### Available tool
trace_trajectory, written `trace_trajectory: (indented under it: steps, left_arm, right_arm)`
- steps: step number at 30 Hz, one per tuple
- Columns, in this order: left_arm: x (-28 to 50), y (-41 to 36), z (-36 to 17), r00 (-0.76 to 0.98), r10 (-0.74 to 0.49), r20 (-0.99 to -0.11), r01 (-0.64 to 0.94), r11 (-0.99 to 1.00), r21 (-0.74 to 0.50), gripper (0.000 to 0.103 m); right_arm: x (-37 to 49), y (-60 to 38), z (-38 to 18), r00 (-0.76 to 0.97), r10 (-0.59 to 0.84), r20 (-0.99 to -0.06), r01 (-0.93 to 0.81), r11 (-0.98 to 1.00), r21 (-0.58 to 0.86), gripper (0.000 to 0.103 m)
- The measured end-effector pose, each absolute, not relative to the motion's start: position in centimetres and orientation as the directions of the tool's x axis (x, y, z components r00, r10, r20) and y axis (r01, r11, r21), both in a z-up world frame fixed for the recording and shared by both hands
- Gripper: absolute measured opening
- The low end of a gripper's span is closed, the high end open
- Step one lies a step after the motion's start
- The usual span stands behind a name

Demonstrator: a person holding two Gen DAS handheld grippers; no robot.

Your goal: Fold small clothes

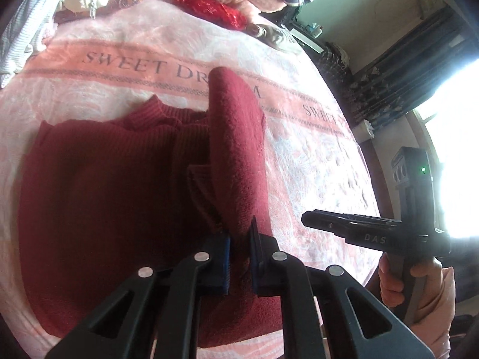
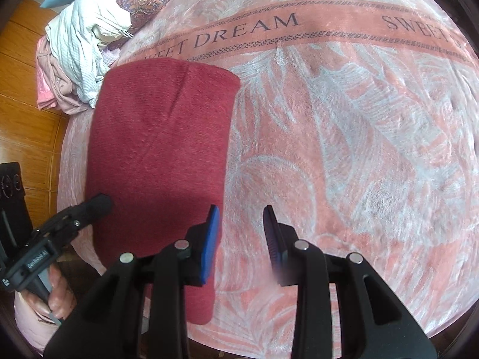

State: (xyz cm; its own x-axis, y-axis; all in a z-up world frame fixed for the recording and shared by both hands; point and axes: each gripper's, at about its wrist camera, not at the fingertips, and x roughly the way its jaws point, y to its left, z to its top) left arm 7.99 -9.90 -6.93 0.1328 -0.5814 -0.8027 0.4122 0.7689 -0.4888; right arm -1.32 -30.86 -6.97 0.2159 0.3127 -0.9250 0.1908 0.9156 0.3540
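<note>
Two claws: your left claw (image 1: 239, 257) pinches the sweater (image 1: 119, 194) flap; your right claw (image 2: 241, 239) hangs spread, empty. Lift unevenly and the fold skews.

Bright window (image 1: 458, 149) glare at right; fisheye-curved, dark-vignetted edges.

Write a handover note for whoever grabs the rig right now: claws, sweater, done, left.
Left claw: shut on a raised fold of the red sweater, at its right edge.
Right claw: open, empty, over the pink blanket just beside the sweater.
Sweater: on the blanket, collar away from you, one side lifted and turned inward.
Done: side fold started.
Left: probably lay that flap down, fold the other side, then fold the sweater in half.
Other clothes wait at the blanket's far left corner.
</note>
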Motion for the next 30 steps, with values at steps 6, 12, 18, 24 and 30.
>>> trace_trajectory:
  steps: [6, 12, 18, 24, 30]
  left_arm:
    - [7.7, -11.1, -10.6, 0.045, -0.545, -0.837, 0.441, 0.763, -0.472, 0.012]
    - [7.8, -12.4, -13.0, 0.079, -0.462, -0.883, 0.448, 0.808, -0.382, 0.059]
    - [8.2, -13.3, -14.2, 0.077, -0.414, -0.907, 0.429, 0.835, -0.344, 0.076]
    - [8.4, -14.1, -15.2, 0.019, -0.456, -0.89, 0.432, 0.806, -0.404, 0.07]
    - [8.8, -14.6, -15.9, -0.07, -0.532, -0.844, 0.4, 0.76, -0.512, 0.027]
  right_arm:
    - [-0.7, -29.7, -8.3, 0.179, 0.282, -0.943, 0.199, 0.928, 0.315, 0.031]
    - [-0.7, -30.2, -8.9, 0.171, 0.27, -0.947, 0.212, 0.929, 0.303, 0.031]
    - [-0.9, -30.9, -9.3, 0.165, 0.272, -0.948, 0.214, 0.928, 0.304, 0.031]
    - [-1.0, -31.8, -9.2, 0.178, 0.279, -0.944, 0.237, 0.919, 0.316, 0.031]
    - [-1.2, -32.0, -8.5, 0.195, 0.286, -0.938, 0.23, 0.917, 0.327, 0.031]
